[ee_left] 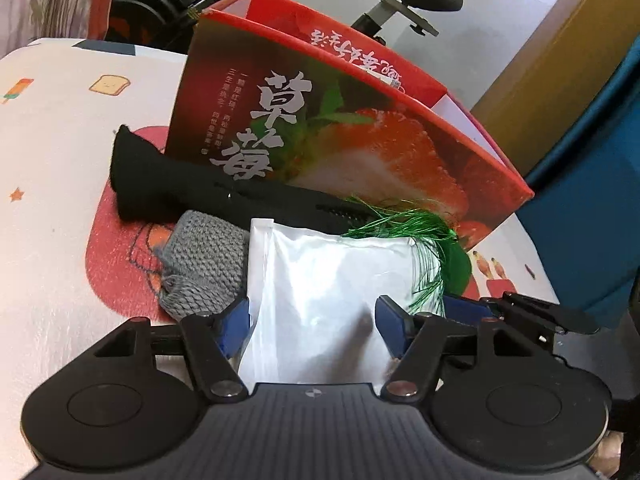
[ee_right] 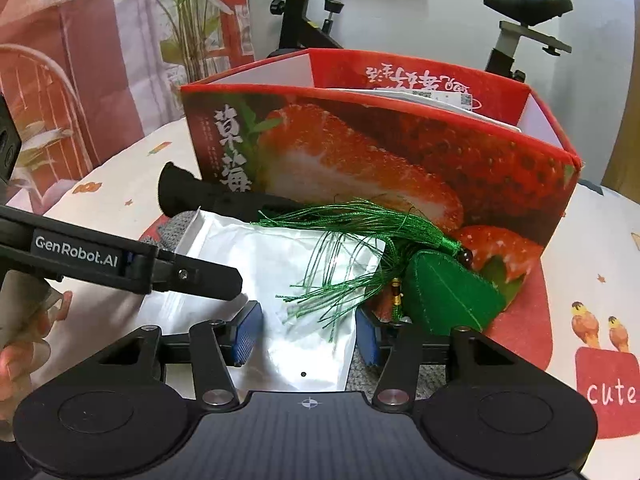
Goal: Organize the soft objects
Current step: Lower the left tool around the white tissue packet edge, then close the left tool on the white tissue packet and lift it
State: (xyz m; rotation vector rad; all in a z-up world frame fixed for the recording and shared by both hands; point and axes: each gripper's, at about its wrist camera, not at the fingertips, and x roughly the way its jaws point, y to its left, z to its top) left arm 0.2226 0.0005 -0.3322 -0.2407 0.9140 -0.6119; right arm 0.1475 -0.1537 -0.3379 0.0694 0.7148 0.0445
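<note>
A white foil pouch (ee_left: 320, 280) lies flat on the printed tablecloth, its near end between the blue pads of my open left gripper (ee_left: 316, 328). My right gripper (ee_right: 308, 336) is also open and straddles the pouch's (ee_right: 280, 272) near corner. A green tassel (ee_right: 340, 248) with a green fabric charm (ee_right: 448, 296) lies across the pouch's far right side. A grey knitted piece (ee_left: 204, 264) sits left of the pouch, and a black cloth (ee_left: 168, 184) lies behind it. The open red strawberry box (ee_left: 320, 128) stands just behind all of them. One left finger (ee_right: 208, 278) reaches over the pouch.
The tablecloth (ee_left: 52, 160) stretches away to the left, and more of it (ee_right: 592, 260) shows to the right of the box. An exercise bike (ee_right: 304, 8) stands behind the table, with curtains and a plant at the left. A person's hand (ee_right: 12, 360) holds the left gripper.
</note>
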